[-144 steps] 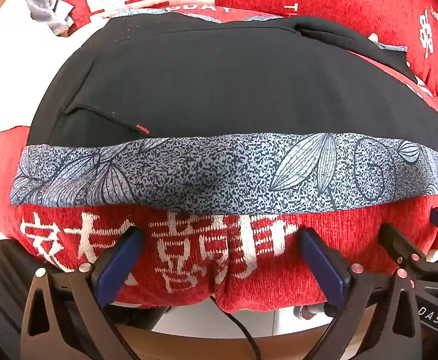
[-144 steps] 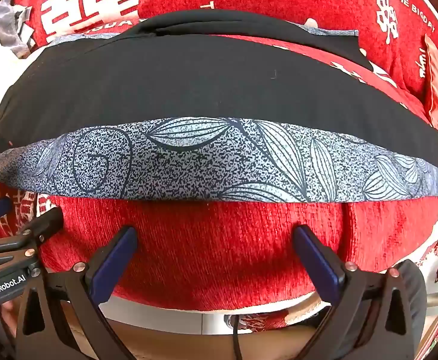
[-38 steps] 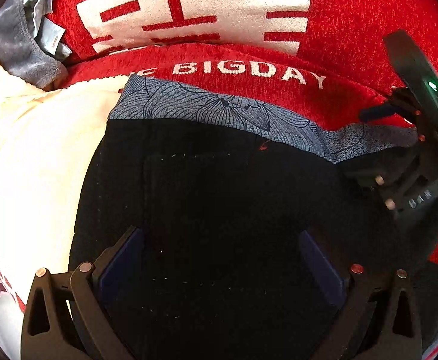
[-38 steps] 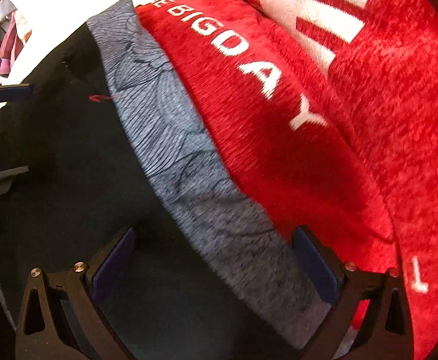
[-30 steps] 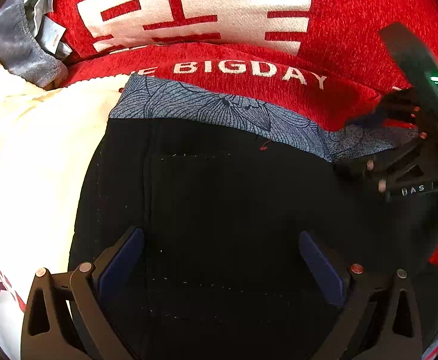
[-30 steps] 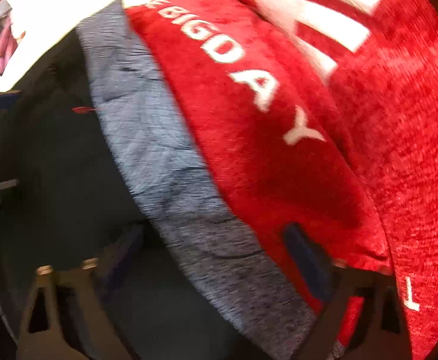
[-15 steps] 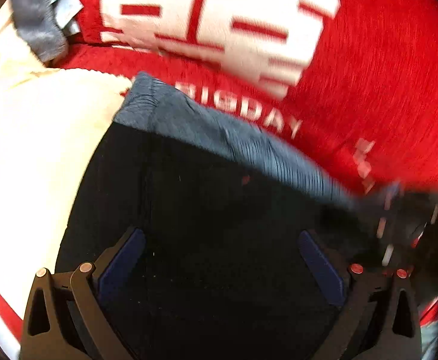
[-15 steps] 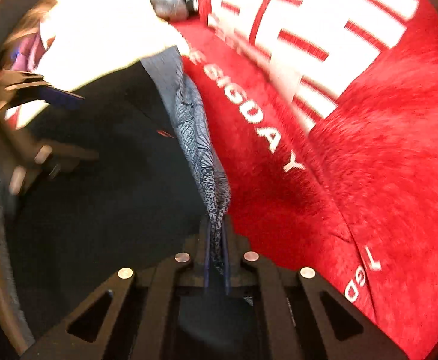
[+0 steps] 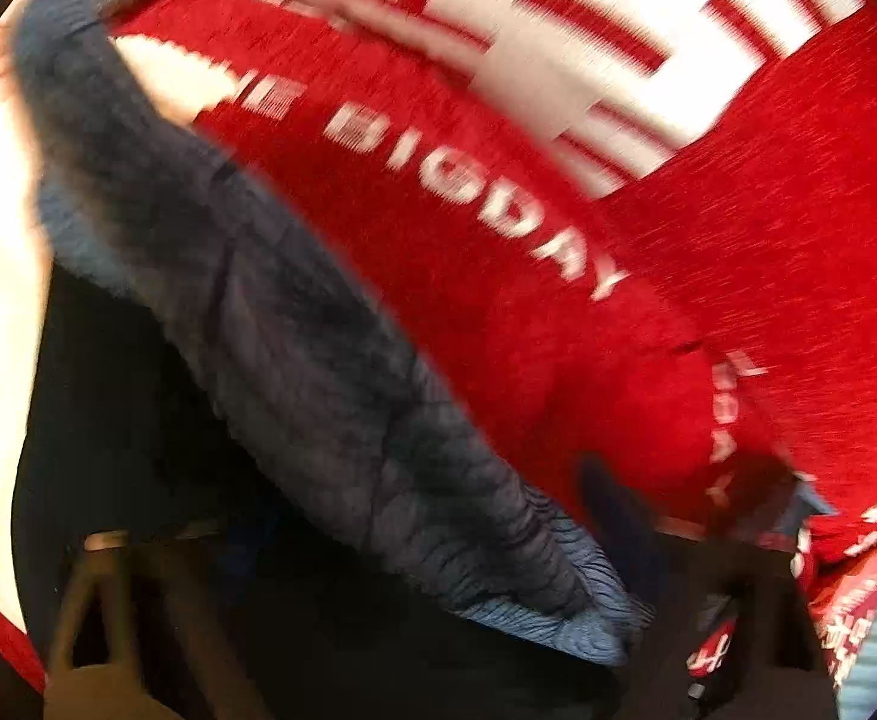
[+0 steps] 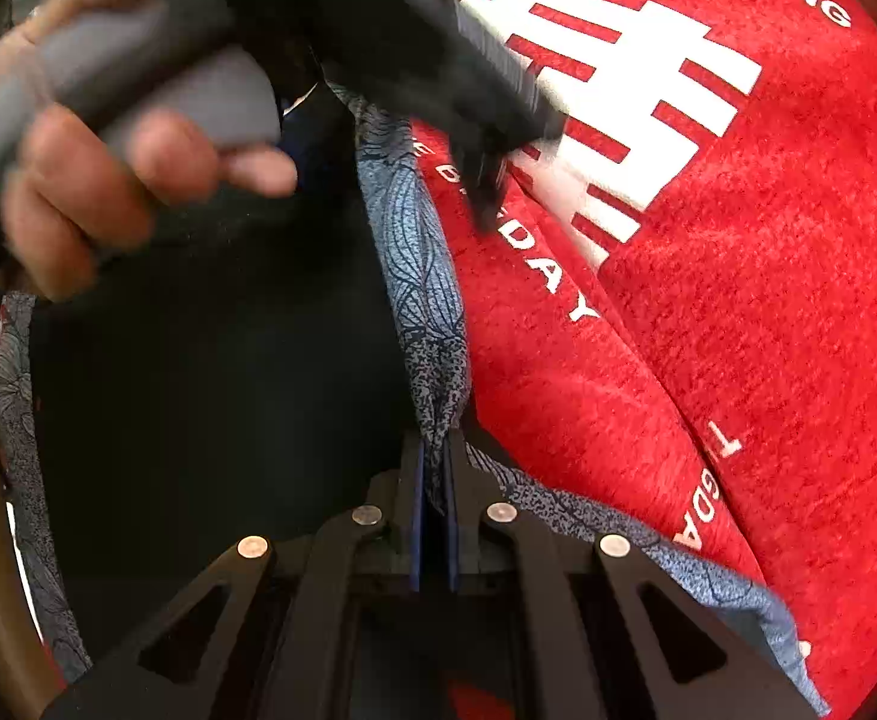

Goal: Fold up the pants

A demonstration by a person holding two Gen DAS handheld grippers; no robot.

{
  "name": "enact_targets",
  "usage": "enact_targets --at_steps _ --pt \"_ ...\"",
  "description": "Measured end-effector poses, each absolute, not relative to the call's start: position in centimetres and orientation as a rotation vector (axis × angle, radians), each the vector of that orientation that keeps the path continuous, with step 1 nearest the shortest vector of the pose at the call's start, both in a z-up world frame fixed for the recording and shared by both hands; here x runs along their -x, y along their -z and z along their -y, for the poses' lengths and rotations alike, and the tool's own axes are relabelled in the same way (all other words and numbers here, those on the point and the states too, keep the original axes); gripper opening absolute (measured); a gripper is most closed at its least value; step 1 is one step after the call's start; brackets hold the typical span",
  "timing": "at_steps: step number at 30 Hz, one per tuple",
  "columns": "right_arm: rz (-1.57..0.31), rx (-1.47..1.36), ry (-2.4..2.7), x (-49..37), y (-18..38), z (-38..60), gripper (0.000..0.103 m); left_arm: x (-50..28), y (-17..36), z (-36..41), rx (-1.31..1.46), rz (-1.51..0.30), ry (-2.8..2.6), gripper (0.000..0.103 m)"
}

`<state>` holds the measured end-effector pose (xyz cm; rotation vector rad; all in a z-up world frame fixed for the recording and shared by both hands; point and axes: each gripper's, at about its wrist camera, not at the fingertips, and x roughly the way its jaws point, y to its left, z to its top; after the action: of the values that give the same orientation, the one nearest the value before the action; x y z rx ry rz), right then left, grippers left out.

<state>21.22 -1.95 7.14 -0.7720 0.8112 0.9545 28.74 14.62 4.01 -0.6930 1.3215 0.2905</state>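
The right tool [image 10: 435,480] is clamped tight on the grey-blue leaf-patterned waistband [image 10: 423,276] of the black pants [image 10: 210,390], the band pinched between its 2 blue pads and rising straight ahead of it. 1.3 s ago this tool was spread wide over the flat band; 0.5 s ago it had just closed.

The left tool [image 9: 426,540] is heavily blurred, its fingers straddling the same waistband [image 9: 318,372], and I cannot tell how far apart they stand. 0.5 s ago they were wide over black cloth.

In the right wrist view the person's left hand [image 10: 108,180] grips the grey handle of the left tool up and left of the right tool. The red plush blanket with white lettering [image 10: 738,300] lies to the right of the band.
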Motion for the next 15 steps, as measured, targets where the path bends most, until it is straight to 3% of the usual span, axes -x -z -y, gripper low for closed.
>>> enact_targets --at_steps 3,5,7,8,9,10,12,15 --pt "-0.813 0.756 -0.941 -20.8 -7.2 2.4 0.006 -27.7 -3.8 -14.3 0.646 -1.307 -0.3 0.029" --pt "-0.802 0.749 -0.918 -20.8 -7.2 2.4 0.006 -26.9 -4.0 -14.2 0.648 -1.285 -0.303 0.019" --pt "-0.815 0.721 -0.904 -21.2 -7.3 2.3 0.01 -26.5 -4.2 -14.1 0.641 -1.28 -0.307 0.017" --pt "-0.83 0.699 -0.903 -21.5 -7.5 2.4 0.015 -26.2 -4.3 -14.1 0.636 -1.277 -0.306 0.016" --pt "-0.842 0.677 -0.905 -21.7 -7.7 2.7 0.028 -26.0 -4.4 -14.0 0.632 -1.273 -0.303 0.015" --pt "-0.843 0.664 -0.903 -22.0 -8.1 3.0 0.049 -25.8 -4.5 -13.9 0.628 -1.271 -0.301 0.015" --pt "-0.812 0.674 -0.883 -22.1 -8.7 3.6 0.074 -25.7 -4.4 -14.0 0.629 -1.267 -0.3 0.015" --pt "-0.845 0.738 -0.886 -23.3 -8.2 3.8 0.077 -25.0 -4.3 -14.2 0.63 -1.261 -0.289 0.015"
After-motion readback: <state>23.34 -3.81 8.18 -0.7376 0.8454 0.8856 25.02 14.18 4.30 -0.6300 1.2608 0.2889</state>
